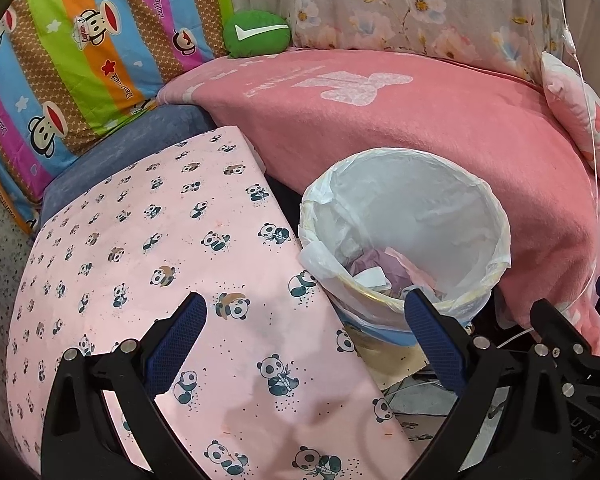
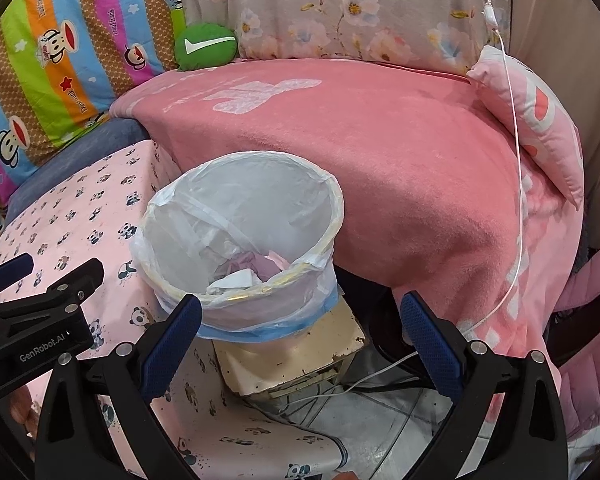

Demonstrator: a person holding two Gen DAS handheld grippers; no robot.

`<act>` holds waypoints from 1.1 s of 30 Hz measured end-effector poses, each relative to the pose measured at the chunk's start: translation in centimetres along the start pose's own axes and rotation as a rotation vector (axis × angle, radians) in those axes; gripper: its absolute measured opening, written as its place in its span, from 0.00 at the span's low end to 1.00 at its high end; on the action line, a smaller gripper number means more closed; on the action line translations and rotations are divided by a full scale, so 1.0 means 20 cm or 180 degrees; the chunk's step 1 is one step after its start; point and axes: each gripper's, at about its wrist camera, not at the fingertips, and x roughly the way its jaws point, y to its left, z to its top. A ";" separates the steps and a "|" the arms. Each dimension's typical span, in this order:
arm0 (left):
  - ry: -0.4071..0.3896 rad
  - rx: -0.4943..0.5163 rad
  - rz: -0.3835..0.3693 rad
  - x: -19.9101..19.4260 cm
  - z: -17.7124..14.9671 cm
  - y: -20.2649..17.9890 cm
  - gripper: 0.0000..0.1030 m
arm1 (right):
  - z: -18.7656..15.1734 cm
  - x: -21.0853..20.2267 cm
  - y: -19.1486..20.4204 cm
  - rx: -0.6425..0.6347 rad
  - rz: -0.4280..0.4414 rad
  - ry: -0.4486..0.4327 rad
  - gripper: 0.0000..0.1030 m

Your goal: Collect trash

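White-lined bin (image 2: 240, 240) between panda cloth (image 1: 140, 260) and pink blanket (image 2: 380, 180); both tongs (image 1: 306, 320) (image 2: 300, 320) spread, empty.

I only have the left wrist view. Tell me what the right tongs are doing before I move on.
Observer: The right tongs are open and empty, spread in front of the lined trash bin.
Operator: Report what the bin stands on.
Observer: A chipped cream box, with its whole front corner in view. Cables run under it onto the tiled floor.
Operator: Say what lies right of the pink blanket.
Observer: Pink quilted fabric at the edge of the frame. I cannot tell what it is.
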 end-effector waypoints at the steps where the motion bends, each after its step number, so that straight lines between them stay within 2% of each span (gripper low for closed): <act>1: -0.0001 -0.0001 0.0000 0.00 0.00 0.00 0.92 | 0.00 0.00 0.00 -0.0001 0.0000 -0.0001 0.95; 33: 0.0004 0.0009 0.0020 -0.02 -0.01 0.01 0.92 | 0.00 -0.02 -0.01 0.0017 0.0008 -0.0006 0.95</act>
